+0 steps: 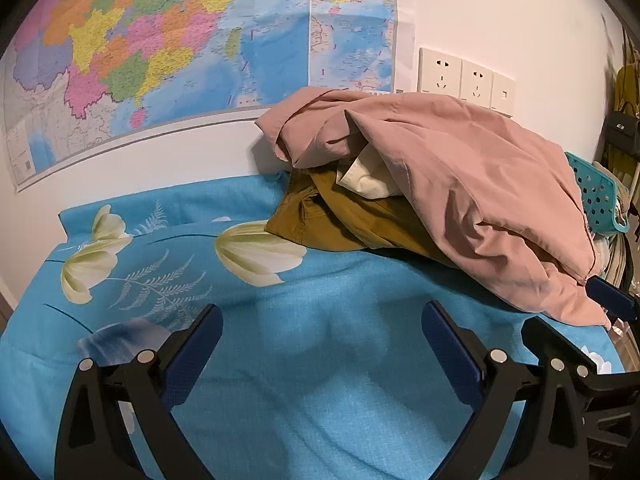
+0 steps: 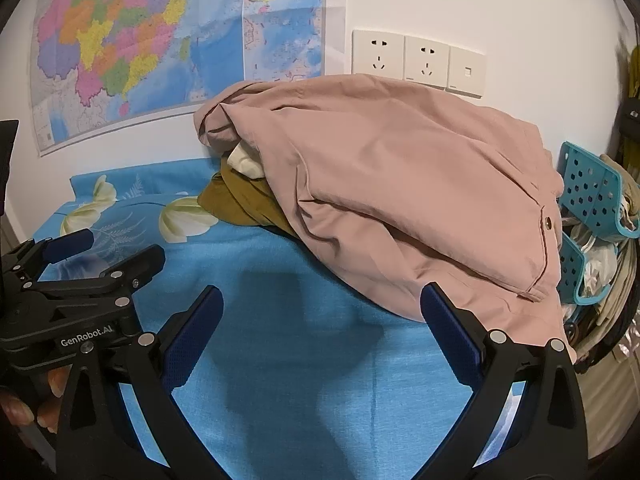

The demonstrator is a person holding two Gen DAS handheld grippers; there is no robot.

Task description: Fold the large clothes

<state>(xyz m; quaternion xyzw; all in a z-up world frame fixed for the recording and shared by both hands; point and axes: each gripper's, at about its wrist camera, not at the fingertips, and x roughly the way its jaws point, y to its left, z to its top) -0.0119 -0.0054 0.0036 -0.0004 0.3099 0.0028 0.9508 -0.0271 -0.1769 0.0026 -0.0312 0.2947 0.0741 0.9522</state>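
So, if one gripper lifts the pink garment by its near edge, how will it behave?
The pink garment will probably hang limp and unfurl: it lies in soft, creased folds. It looks bulky, so it may be heavy for one gripper. It drapes over the mustard garment, so it could drag that along.

The right gripper (image 2: 320, 316) hovers over the blue flowered bedsheet (image 2: 312, 360) with its jaws spread wide and nothing between them. Its right finger (image 2: 448, 336) sits just at the near hem of a pink garment (image 2: 400, 184), which lies heaped toward the sheet's far right corner, against the wall. Under the heap's left end an ochre garment (image 2: 244, 200) and a scrap of cream cloth (image 2: 246, 162) stick out. The left gripper (image 2: 102, 250) (also held apart, pads empty) reaches in over the sheet's left edge. Beyond the right edge stands a teal perforated basket (image 2: 592, 196). A map (image 2: 132, 48) and wall sockets (image 2: 416, 58) hang behind.
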